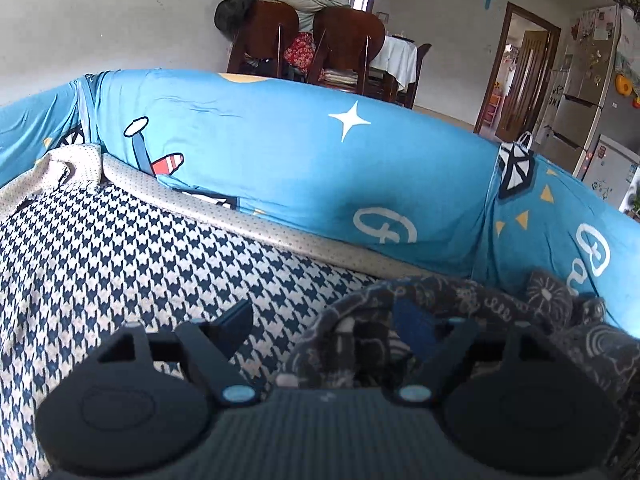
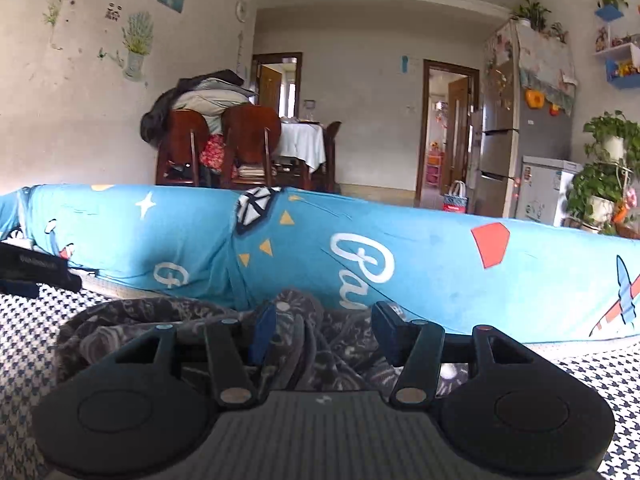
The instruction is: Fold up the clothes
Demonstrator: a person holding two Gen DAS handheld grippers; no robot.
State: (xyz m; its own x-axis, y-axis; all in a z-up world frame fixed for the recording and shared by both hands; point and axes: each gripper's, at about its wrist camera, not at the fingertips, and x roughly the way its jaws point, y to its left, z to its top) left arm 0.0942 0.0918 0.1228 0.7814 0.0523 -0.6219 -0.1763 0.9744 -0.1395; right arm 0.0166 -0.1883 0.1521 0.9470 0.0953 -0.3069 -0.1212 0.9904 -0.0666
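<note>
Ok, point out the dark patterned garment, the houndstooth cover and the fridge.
dark patterned garment (image 2: pixel 312 360), right wrist view, crumpled middle.
houndstooth cover (image 1: pixel 120 280), left wrist view, bare patch.
fridge (image 2: pixel 516 120), right wrist view, upper door.

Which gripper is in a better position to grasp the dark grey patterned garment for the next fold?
Probably the right gripper: its open fingers sit on either side of the dark grey patterned garment. The left gripper is also open, but only one finger is over the cloth; the other hangs above the houndstooth cover.

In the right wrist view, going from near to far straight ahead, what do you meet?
Right gripper → crumpled dark grey patterned garment → blue cartoon-print sofa cover → brown wooden chairs → white-clothed table → far doorway.
</note>
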